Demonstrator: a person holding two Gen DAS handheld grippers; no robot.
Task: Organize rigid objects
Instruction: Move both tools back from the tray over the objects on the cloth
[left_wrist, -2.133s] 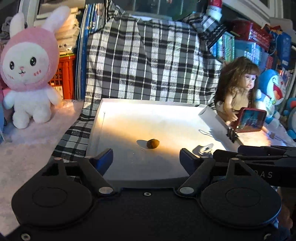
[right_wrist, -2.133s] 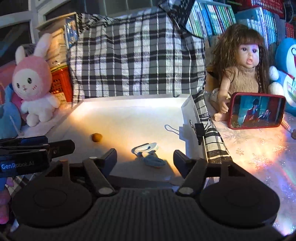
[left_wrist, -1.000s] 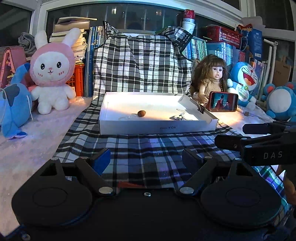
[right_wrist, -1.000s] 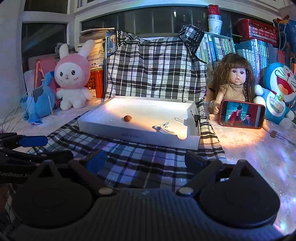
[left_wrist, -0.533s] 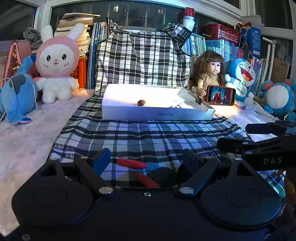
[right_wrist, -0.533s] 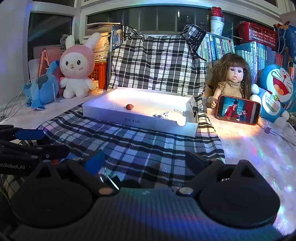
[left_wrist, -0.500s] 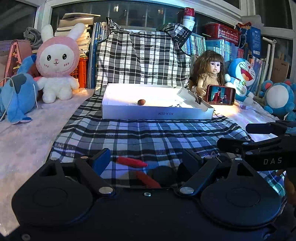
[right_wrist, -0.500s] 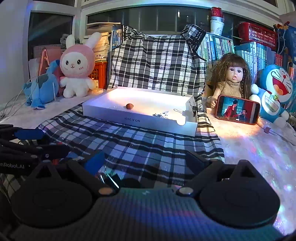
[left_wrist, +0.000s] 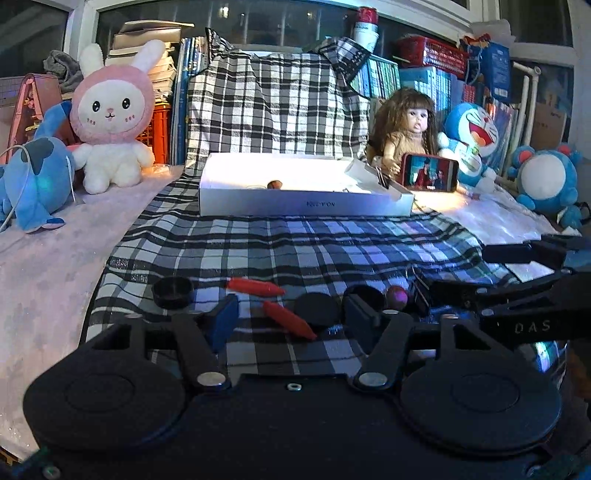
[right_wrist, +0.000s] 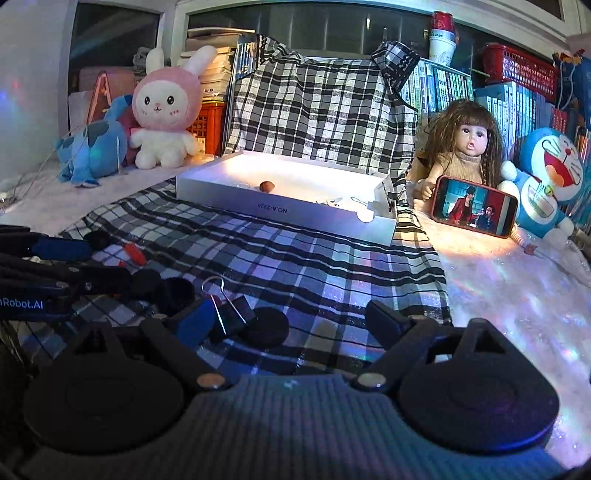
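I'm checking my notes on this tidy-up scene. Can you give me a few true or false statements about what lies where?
1. A small brown nut lies inside the white box. True.
2. The phone lies flat in the box. False: it stands propped against the doll, outside the box.
3. A red piece lies on the cloth between the fingers of the left gripper. True.
4. The right gripper grips the binder clip. False: the clip lies by its left finger, unpinched.
5. The pink bunny sits in the box. False: it sits left of it.
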